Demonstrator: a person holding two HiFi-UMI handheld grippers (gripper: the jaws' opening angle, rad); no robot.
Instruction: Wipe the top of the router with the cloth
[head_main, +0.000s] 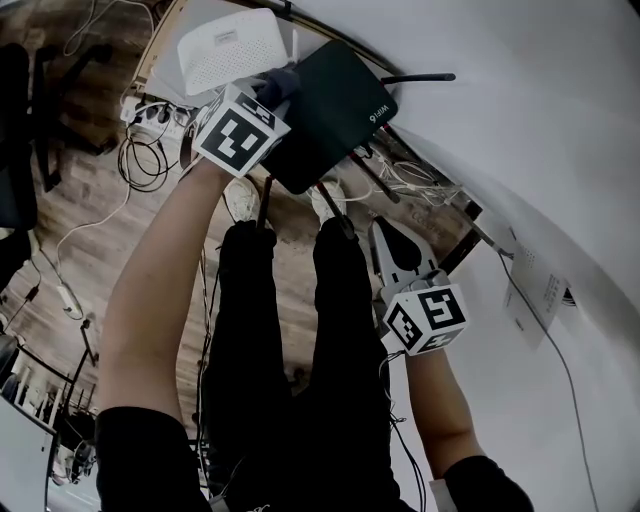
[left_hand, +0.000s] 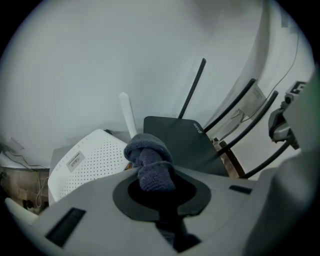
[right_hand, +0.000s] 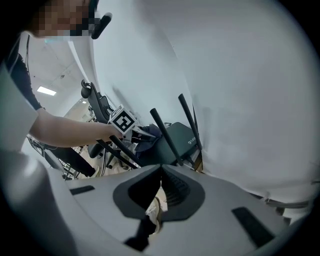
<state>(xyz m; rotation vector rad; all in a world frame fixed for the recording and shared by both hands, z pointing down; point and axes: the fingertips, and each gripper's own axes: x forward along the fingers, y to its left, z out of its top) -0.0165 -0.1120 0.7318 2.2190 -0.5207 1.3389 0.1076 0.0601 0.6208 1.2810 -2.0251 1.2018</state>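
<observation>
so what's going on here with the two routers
A person holds a gripper in each hand. The left gripper has its jaws shut on a dark blue cloth and holds it at the edge of the black router, which sits beside a white router. The right gripper hangs back lower down, jaws together with nothing between them. Most of the black router's top lies ahead of the cloth.

Black short sleeves (head_main: 140, 450), black trousers (head_main: 300, 400), white cubes (head_main: 238, 130) bearing black square markers.
</observation>
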